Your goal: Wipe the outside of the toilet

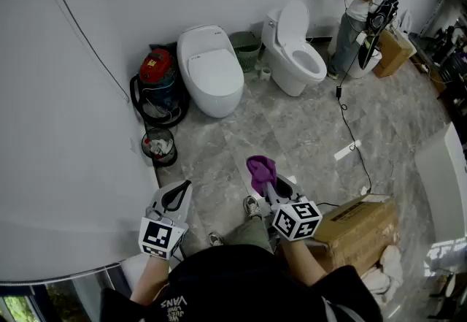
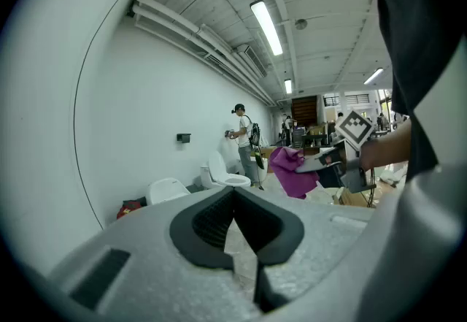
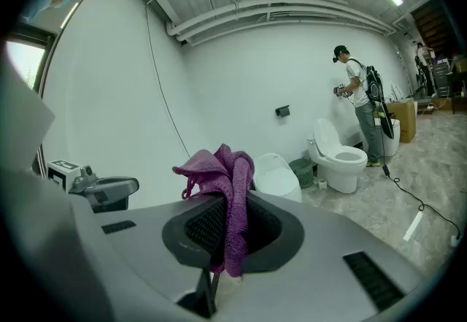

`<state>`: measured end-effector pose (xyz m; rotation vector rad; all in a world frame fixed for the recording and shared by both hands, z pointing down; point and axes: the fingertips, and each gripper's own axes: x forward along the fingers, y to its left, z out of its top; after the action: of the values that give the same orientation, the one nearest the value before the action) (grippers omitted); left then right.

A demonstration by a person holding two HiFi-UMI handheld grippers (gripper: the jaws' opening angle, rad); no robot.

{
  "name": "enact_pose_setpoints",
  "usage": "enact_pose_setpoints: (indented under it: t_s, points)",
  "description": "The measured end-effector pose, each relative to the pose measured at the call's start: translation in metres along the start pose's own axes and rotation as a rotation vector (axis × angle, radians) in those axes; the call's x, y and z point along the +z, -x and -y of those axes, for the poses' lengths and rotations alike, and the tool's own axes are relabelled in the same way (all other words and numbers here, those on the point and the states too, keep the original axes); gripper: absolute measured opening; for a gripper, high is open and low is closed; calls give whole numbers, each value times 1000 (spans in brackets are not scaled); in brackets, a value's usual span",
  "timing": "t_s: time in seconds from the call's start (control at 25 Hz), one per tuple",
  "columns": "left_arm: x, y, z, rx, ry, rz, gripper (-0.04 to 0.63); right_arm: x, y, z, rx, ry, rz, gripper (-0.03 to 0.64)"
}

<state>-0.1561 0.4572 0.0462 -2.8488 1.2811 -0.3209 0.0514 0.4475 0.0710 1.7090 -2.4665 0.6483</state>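
Note:
Two white toilets stand against the far wall: one with its lid down (image 1: 211,69) (image 3: 277,176) and one with its lid up (image 1: 295,50) (image 3: 339,160). Both are well ahead of me across the floor. My right gripper (image 1: 264,176) (image 3: 233,193) is shut on a purple cloth (image 1: 260,167) (image 3: 222,167), which bunches above the jaws and hangs down between them. My left gripper (image 1: 175,196) (image 2: 233,193) is held beside it on the left, jaws closed together with nothing between them. The left gripper view also shows the cloth (image 2: 292,171).
A red vacuum (image 1: 157,69) with a hose and a small waste bin (image 1: 159,145) stand left of the lidded toilet. A green basket (image 1: 246,47) sits between the toilets. A person (image 1: 365,6) stands at the far wall; a cable (image 1: 350,131) trails over the floor. A cardboard box (image 1: 361,229) is by my right.

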Motion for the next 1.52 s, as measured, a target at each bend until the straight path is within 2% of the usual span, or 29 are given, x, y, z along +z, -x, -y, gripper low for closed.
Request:
enact_pose_setpoints:
  t_s: [0.28,0.64,1.2,1.52]
  points:
    - [4,-17,-7,-3,31,7,3,11,-10,6,25,-20,26,40]
    - [12,-61,-23,18,95,12,3,33,-36,47,9,-38,6,40]
    - [47,-206,-35,91,160,48,2,106,-108,173,46,0,-38,40]
    - [46,-264,-31,136,212,30,2,122,-151,228,87,22,-78,40]
